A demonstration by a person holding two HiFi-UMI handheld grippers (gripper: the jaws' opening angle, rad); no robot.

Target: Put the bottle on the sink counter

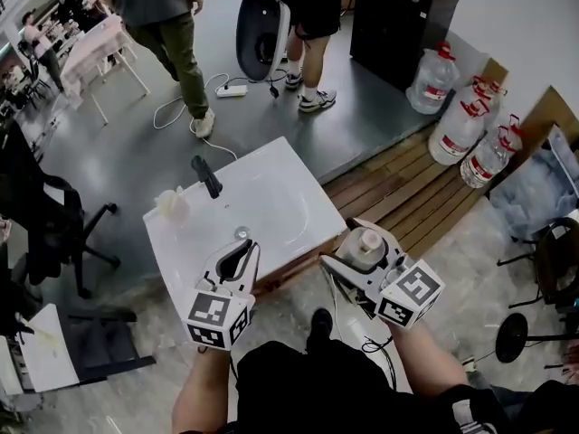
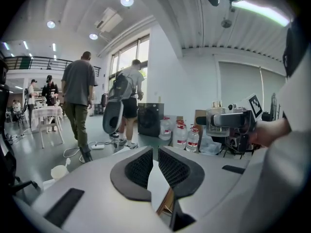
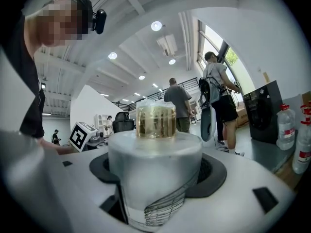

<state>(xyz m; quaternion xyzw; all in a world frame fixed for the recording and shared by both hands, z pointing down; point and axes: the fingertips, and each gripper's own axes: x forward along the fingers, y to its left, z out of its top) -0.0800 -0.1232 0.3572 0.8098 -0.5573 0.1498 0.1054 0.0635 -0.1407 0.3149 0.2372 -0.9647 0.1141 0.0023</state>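
Holding the bottle (image 1: 368, 239) tight, the right claw (image 1: 364, 247) hangs in the air just off the sink's near right corner. Its two jaws are clamped on the bottle's fat grey body, one on each side. In the right gripper view the bottle (image 3: 154, 154) fills the space in the right claw (image 3: 158, 174), and its see-through gold cap (image 3: 155, 120) points up. So the bottle stands tall, not lying down.

The white sink bench (image 1: 172, 242) sits low on a wooden pallet (image 1: 398, 197). From the bottle, the sink lies ahead and to the left, and a bit lower down. That is the way I think the bottle has to go: over the corner, then down onto the flat rim, bottom first. The bottle is not on the sink yet.

The left claw (image 1: 237, 256) hovers over the sink's near edge. In the left gripper view the left claw (image 2: 154, 166) has its jaws almost together, with only a thin slit, and nothing is in them. It is closer to the sink, but the right one has the bottle, so the job looks like the right one's to do.

A black tap (image 1: 206, 176) stands at the sink's far side, and a small white cup (image 1: 172, 204) sits on the rim left of the tap. The rim by the near right corner looks bare, so that seems the easy spot. The rim is thin there, so the bottle could tip into the bowl if it lands half on.
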